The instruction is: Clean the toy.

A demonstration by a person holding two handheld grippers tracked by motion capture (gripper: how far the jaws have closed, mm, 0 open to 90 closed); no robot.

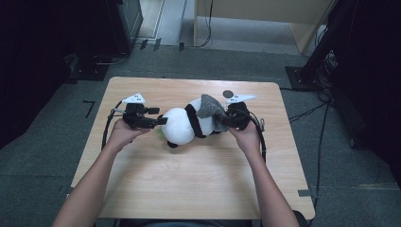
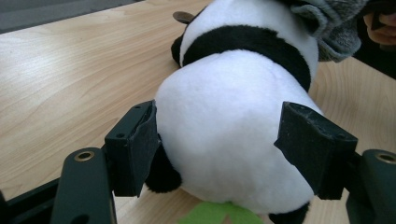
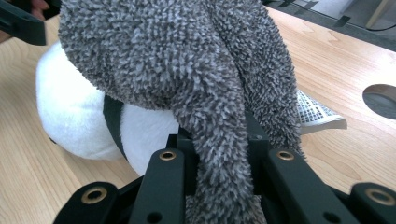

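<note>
Your left tongs [image 2: 219,144] stand wide, one jaw on each side of the panda's [image 2: 233,135] white rump, and both pads seem to rest lightly against the plush without pinching it in. Just under those jaws, a green scrap [image 2: 219,215] peeks out from beneath the toy, and a black foot sits beside the pad on the view's left. Beyond the rump, farther along the same tongs' line, comes the black band across the panda's back, then the grey cloth [image 2: 336,28] at its far end, with a dark round hole [image 2: 183,17] in the table [image 2: 60,79] off to the side.

Your right tongs [image 3: 222,172] are narrow, closed on a fold of the grey cloth that runs down between the jaws. Right behind that fold the cloth rises in a thick fuzzy hump draped over the panda's head end. Past it lies the white body with its black band. A printed label [image 3: 317,114] sticks out from under the cloth toward the hole.

From the high view, the panda [image 1: 182,125] lies on its side between your two hands, left tongs [image 1: 158,121] at its rump, right tongs [image 1: 223,119] at the cloth-covered end, both close in. It rests in the table's far half.
</note>
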